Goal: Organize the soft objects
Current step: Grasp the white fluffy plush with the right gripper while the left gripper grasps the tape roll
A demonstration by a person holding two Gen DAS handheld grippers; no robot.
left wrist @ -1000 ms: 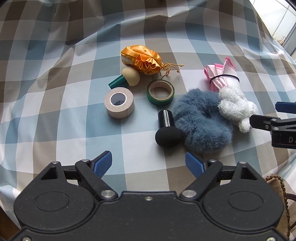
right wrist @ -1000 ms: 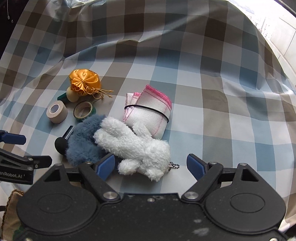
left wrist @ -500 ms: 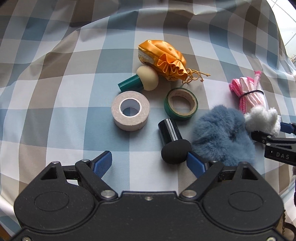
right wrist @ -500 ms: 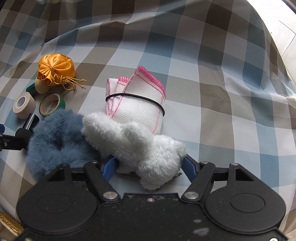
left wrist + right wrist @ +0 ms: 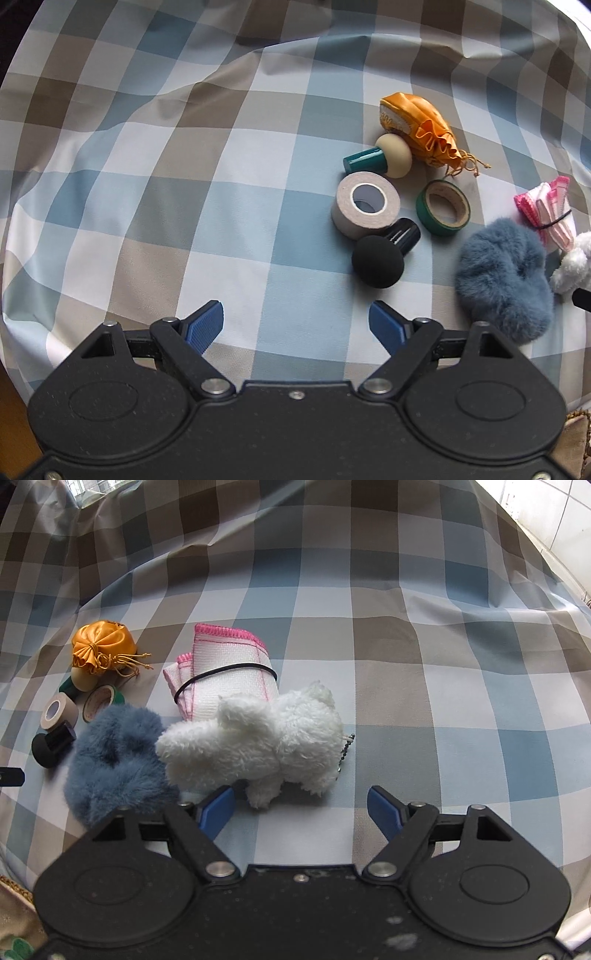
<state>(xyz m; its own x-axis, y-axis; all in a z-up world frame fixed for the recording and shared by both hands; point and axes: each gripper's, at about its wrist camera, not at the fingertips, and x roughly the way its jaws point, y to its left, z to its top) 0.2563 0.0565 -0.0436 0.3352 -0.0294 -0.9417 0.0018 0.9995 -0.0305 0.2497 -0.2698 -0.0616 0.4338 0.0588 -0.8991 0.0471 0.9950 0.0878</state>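
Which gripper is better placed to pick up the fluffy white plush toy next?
Right. The right gripper is open with the fluffy white plush toy just ahead of its fingertips. The left gripper, also open, faces bare checked cloth; the toy sits at its view's far right edge.

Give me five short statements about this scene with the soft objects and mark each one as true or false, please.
1. The right claw is shut on the white plush toy. False: its jaws stand open, and the toy lies just ahead of them.
2. A black elastic band goes around the pink-edged cloth. True.
3. The left claw holds the black sponge applicator. False: it is open and holds nothing; the applicator lies on the checked cloth.
4. The blue fluffy scrunchie lies against the white plush toy. True.
5. The orange satin pouch sits inside the green tape roll. False: it lies beyond the roll.
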